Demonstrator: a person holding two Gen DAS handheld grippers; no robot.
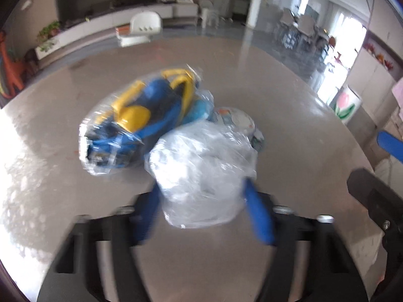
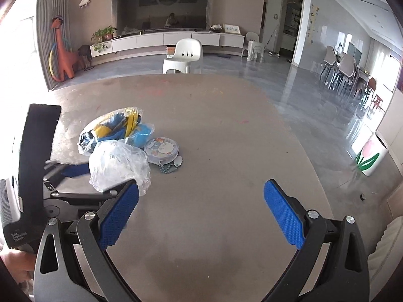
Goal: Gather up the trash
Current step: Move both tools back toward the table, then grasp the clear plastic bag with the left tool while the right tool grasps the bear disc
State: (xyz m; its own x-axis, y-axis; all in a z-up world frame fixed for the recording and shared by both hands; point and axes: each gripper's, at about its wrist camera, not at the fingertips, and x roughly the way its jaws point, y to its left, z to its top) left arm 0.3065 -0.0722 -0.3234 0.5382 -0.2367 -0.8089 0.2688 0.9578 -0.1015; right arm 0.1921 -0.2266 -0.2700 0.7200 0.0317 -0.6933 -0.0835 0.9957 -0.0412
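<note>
While the left gripper [image 1: 201, 188] seemingly pinches the clear bag [image 1: 201, 173], the right gripper [image 2: 201, 201] gapes over bare table [image 2: 226, 130].

On the worktop [image 2: 214, 130]: one crumpled clear bag [image 2: 118, 166], one wrapped blue-and-yellow toy [image 2: 113, 128], one round tin [image 2: 162, 149], one small bead charm [image 2: 171, 167]; beyond it, one white chair [image 2: 185, 55].

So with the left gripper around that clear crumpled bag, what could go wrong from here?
The clear crumpled bag rests against the bagged blue-and-yellow item and the round bear tin, so lifting might drag them. Thin plastic could also slip from the left gripper. The right gripper is open, holding nothing.
</note>
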